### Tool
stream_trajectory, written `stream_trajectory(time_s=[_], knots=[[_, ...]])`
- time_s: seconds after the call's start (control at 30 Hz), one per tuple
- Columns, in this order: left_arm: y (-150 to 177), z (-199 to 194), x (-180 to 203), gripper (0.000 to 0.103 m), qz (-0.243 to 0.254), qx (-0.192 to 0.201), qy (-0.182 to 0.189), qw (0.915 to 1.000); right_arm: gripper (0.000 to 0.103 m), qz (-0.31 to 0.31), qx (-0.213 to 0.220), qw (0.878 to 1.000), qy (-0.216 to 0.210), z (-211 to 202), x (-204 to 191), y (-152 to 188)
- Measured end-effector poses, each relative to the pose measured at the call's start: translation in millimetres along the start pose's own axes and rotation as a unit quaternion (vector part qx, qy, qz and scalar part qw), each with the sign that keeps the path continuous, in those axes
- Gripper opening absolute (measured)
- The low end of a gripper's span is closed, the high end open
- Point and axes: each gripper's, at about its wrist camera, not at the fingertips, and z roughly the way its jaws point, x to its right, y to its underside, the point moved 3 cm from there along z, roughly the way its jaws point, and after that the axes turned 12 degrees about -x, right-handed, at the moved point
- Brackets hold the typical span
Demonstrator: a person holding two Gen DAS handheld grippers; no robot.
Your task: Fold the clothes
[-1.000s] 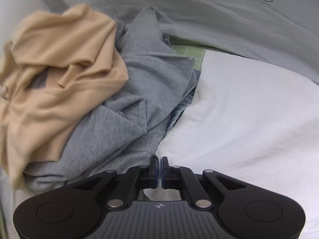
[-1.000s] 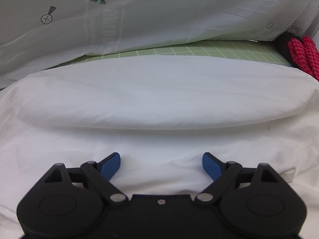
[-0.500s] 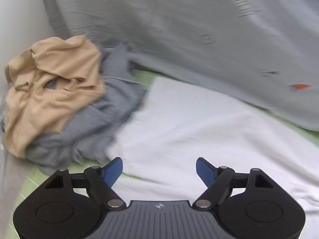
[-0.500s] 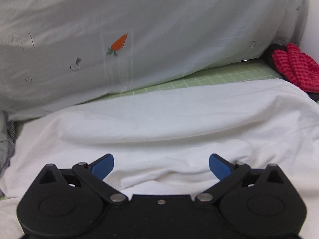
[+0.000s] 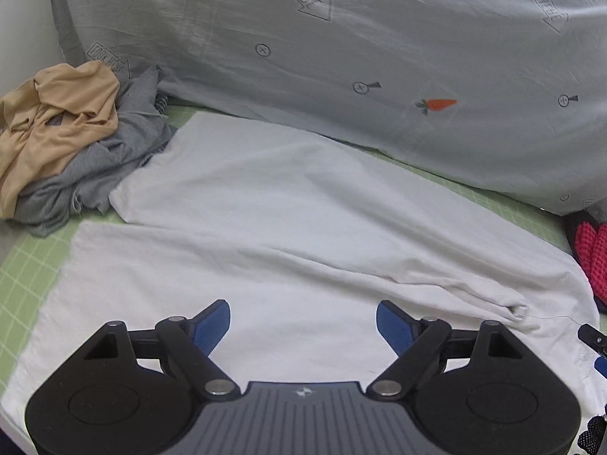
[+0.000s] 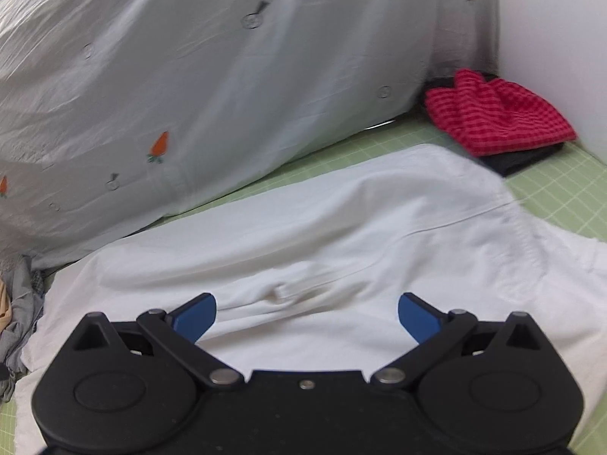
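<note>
A white garment (image 5: pixel 288 220) lies spread on the green grid mat (image 5: pixel 26 261), its far part folded over towards me. My left gripper (image 5: pixel 303 322) hovers over its near half, open, with nothing between the blue pads. In the right wrist view the same white garment (image 6: pixel 341 235) shows a seam and a small crease. My right gripper (image 6: pixel 307 314) is above it, open wide and holding nothing. A corner of the right gripper shows at the right edge of the left wrist view.
A heap of a tan garment (image 5: pixel 57 121) on grey clothes (image 5: pixel 98 167) sits at the left. A pale grey sheet with carrot prints (image 5: pixel 379 57) rises behind. A folded red checked cloth (image 6: pixel 497 113) on dark cloth lies far right by a white wall (image 6: pixel 561 38).
My left gripper went from shut on the white cloth's edge to open. Both grippers pulled back and rose, so more of the garment, the sheet and the red cloth show.
</note>
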Motion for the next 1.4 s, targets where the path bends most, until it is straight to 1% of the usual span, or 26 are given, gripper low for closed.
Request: stream_trajectory(time_s=[0.1,0.2,0.3,0.4,0.5,0.57,0.67,0.7,0.73,0.77,0.87,0.9,0.97,1.03,1.1,1.13,1.17,1.23,1.27,1.33,1.4], knots=[[4,2,36,0.086,0.005,0.0,-0.004,1.0,0.103,0.0,0.005,1.0,0.005,-8,38,-16],[7,5,69,0.086,0.004,-0.001,-0.005,1.0,0.103,-0.002,0.009,1.0,0.024,-7,77,-35],[5,9,97,0.086,0.008,0.002,-0.013,0.9999,0.103,0.004,0.015,0.999,0.03,0,115,-56],[-1,18,120,0.086,0.001,-0.001,-0.025,0.9997,0.103,0.013,0.022,0.999,0.042,13,150,-82],[-9,31,139,0.086,-0.006,-0.01,-0.037,0.9992,0.103,0.023,0.03,0.997,0.064,36,182,-116],[-16,39,151,0.086,-0.001,-0.019,-0.051,0.9985,0.103,0.029,0.025,0.996,0.08,57,201,-137],[-26,50,167,0.086,0.009,-0.032,-0.07,0.997,0.102,0.023,0.006,0.994,0.108,99,220,-163],[-29,53,171,0.086,0.015,-0.037,-0.075,0.9964,0.098,0.022,-0.008,0.993,0.112,113,224,-168],[-32,58,176,0.086,0.02,-0.041,-0.08,0.9957,0.095,0.026,-0.023,0.994,0.105,128,227,-171],[-35,62,180,0.086,0.026,-0.046,-0.085,0.995,0.091,0.035,-0.037,0.995,0.088,140,228,-173],[-40,77,188,0.086,0.03,-0.063,-0.092,0.9933,0.09,0.062,-0.052,0.997,0.005,162,222,-171],[-41,81,190,0.086,0.031,-0.069,-0.091,0.993,0.09,0.065,-0.056,0.996,-0.013,167,218,-170],[-41,87,192,0.086,0.031,-0.078,-0.085,0.9928,0.087,0.062,-0.069,0.995,-0.03,177,210,-168],[-40,89,193,0.086,0.032,-0.081,-0.081,0.9929,0.075,0.059,-0.082,0.994,-0.038,185,205,-166],[-38,89,193,0.086,0.034,-0.082,-0.078,0.993,0.041,0.054,-0.089,0.994,-0.045,186,199,-163],[-37,89,192,0.086,0.033,-0.082,-0.076,0.9932,0.028,0.041,-0.09,0.994,-0.038,184,193,-162],[-35,88,190,0.086,0.031,-0.082,-0.074,0.9934,0.007,0.013,-0.087,0.996,-0.019,180,184,-161],[-33,86,186,0.086,0.028,-0.081,-0.069,0.9939,0.007,-0.063,-0.065,0.996,0.012,165,155,-153],[-32,84,184,0.086,0.026,-0.08,-0.068,0.9941,0.007,-0.101,-0.053,0.993,0.02,155,138,-146],[-31,81,179,0.086,0.022,-0.076,-0.068,0.9946,0.007,-0.174,-0.033,0.984,0.029,138,100,-129],[-30,77,174,0.086,0.016,-0.073,-0.067,0.995,0.007,-0.227,-0.035,0.973,0.02,129,68,-105]])
